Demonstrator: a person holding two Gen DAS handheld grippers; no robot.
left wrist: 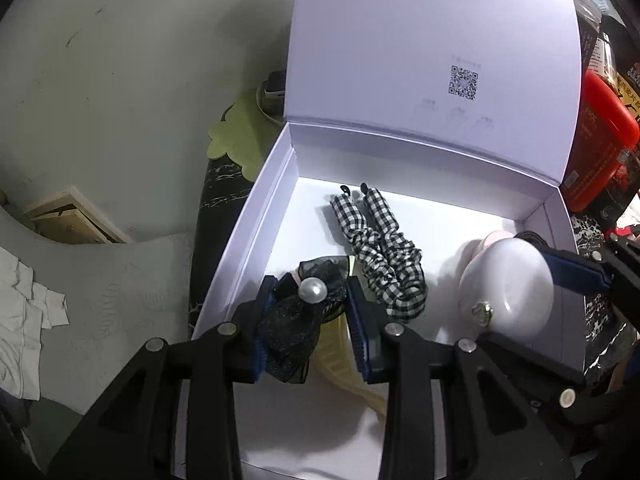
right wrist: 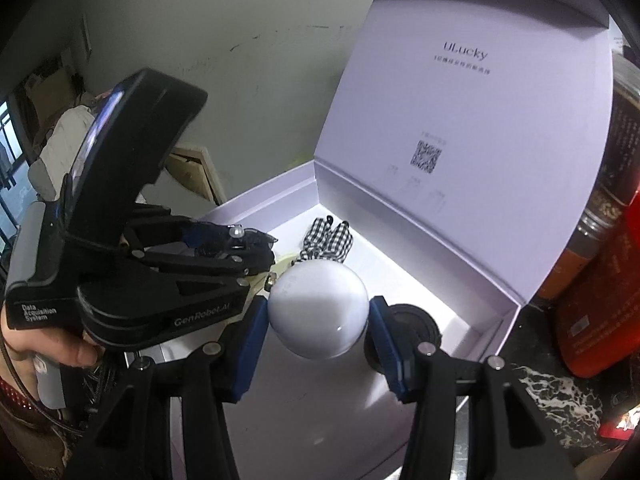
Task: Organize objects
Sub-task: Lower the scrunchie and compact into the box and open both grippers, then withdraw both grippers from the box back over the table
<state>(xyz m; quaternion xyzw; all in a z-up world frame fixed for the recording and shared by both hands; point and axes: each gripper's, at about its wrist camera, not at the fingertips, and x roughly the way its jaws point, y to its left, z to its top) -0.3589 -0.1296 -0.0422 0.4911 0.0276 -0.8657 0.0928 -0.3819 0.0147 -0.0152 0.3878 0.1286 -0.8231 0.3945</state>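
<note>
Marble tabletop (left wrist: 216, 200), scuffed wall (left wrist: 120, 60) behind.

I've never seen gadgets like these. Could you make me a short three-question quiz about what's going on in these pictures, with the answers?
1. True or false: the white box has its lid closed.
2. What does the left gripper hold? A) a red jar B) a black mesh bow with a pearl C) a spoon
3. Fill in: the checked black-and-white hair tie lies ____ the box.

Key
1. False: the lid stands open.
2. B: the blue fingers press on it from both sides.
3. Inside, on the floor of the box. Meanwhile the right gripper holds a round white object over the box.
</note>
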